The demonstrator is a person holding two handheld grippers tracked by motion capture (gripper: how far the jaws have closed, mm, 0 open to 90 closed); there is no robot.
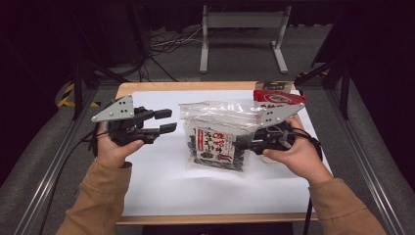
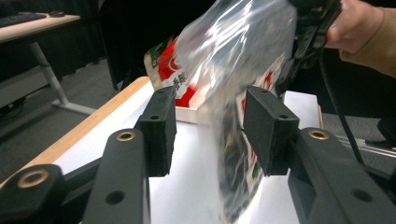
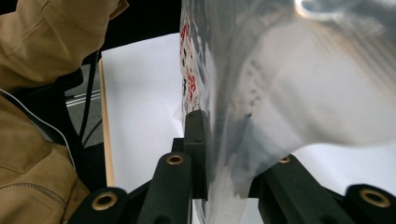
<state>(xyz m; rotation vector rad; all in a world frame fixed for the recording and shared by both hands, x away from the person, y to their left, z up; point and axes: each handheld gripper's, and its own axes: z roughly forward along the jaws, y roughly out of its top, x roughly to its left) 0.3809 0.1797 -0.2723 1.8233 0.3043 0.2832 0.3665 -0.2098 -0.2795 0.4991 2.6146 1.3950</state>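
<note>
Right claw [image 1: 241, 145] is gripping the bag [image 1: 215, 142] while left claw [image 1: 169, 121] is standing released beside it. We are judging the hand-off done; next we are needing a steady lift.

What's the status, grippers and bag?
Left gripper open, clear of bag. Right gripper shut on bag, holding it up. Nothing in the way.

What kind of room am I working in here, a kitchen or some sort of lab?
Likely a lab or recording workspace, not a kitchen: a wooden table covered by a white sheet, loose cables on grey carpet, metal rails alongside, dark surroundings.
</note>
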